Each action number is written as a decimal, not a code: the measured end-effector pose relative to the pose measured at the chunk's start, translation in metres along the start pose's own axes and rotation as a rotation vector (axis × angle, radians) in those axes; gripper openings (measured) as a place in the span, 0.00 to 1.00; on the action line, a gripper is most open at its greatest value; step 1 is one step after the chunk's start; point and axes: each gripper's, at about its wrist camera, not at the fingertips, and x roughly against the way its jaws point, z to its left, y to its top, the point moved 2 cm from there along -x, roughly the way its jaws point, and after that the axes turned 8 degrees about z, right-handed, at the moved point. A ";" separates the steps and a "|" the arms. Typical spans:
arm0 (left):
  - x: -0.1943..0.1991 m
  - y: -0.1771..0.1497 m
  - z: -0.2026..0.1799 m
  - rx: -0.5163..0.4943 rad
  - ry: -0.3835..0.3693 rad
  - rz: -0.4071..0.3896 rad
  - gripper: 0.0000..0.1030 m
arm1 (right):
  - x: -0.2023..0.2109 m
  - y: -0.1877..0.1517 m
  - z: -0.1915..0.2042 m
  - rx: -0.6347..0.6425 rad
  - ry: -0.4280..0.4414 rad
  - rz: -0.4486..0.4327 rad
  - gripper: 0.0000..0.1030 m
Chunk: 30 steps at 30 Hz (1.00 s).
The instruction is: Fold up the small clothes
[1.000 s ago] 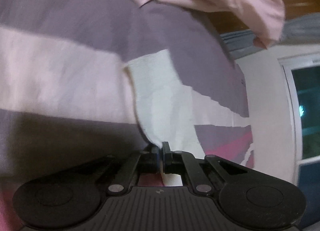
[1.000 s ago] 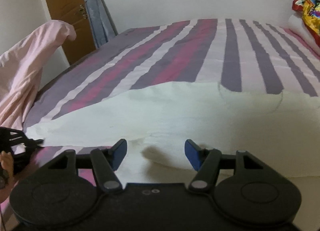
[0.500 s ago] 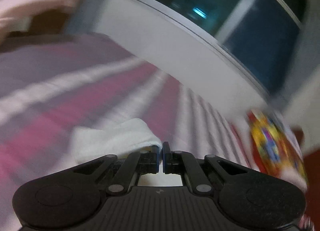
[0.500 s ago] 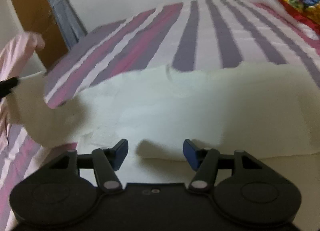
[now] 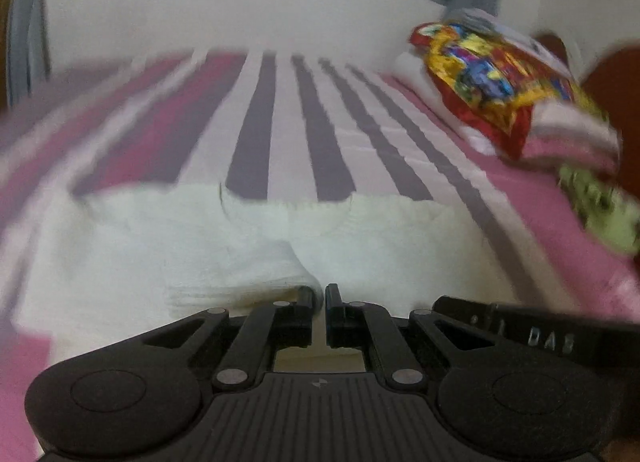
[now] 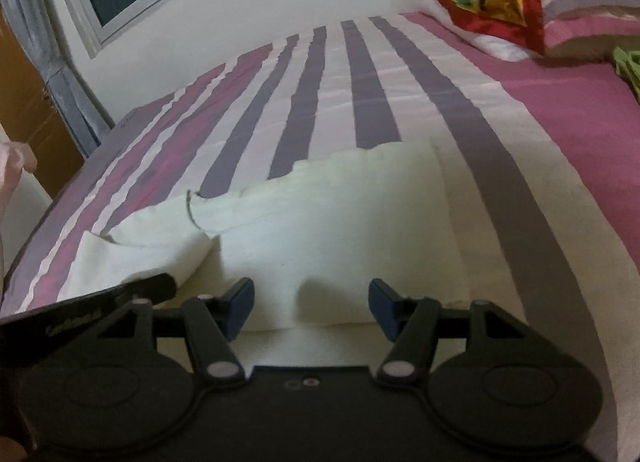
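1. The left gripper (image 5: 319, 298) is pinching a fold of the cream garment (image 5: 240, 246); its fingers are clamped together on it.
2. The right gripper (image 6: 311, 302) is hovering over the garment on the striped bed (image 6: 360, 94) with fingers apart, gripping nothing.
3. Only the right view is showing the folded-over layer sharply; the left view is blurred.

The only lettering stands on each gripper's black side arm, blurred white characters on the right gripper (image 5: 532, 336) at four o'clock and a pale cursive word on the left gripper (image 6: 80, 320) at eight o'clock, neither readable.
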 end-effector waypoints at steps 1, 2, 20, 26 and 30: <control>0.001 0.003 -0.010 -0.097 0.084 -0.024 0.03 | 0.000 -0.001 -0.002 -0.003 0.004 -0.002 0.61; 0.003 0.005 -0.021 -0.205 0.155 -0.038 0.03 | 0.001 -0.002 -0.004 -0.006 0.006 -0.003 0.62; 0.003 0.037 -0.007 -0.046 -0.193 0.190 0.04 | 0.021 -0.008 -0.026 -0.077 0.007 0.009 0.69; -0.012 0.031 0.011 0.139 -0.398 0.377 0.04 | 0.030 -0.001 -0.018 -0.041 0.022 -0.049 0.67; -0.027 0.004 0.042 0.365 -0.438 0.476 0.04 | 0.026 0.009 -0.019 -0.050 0.045 -0.042 0.65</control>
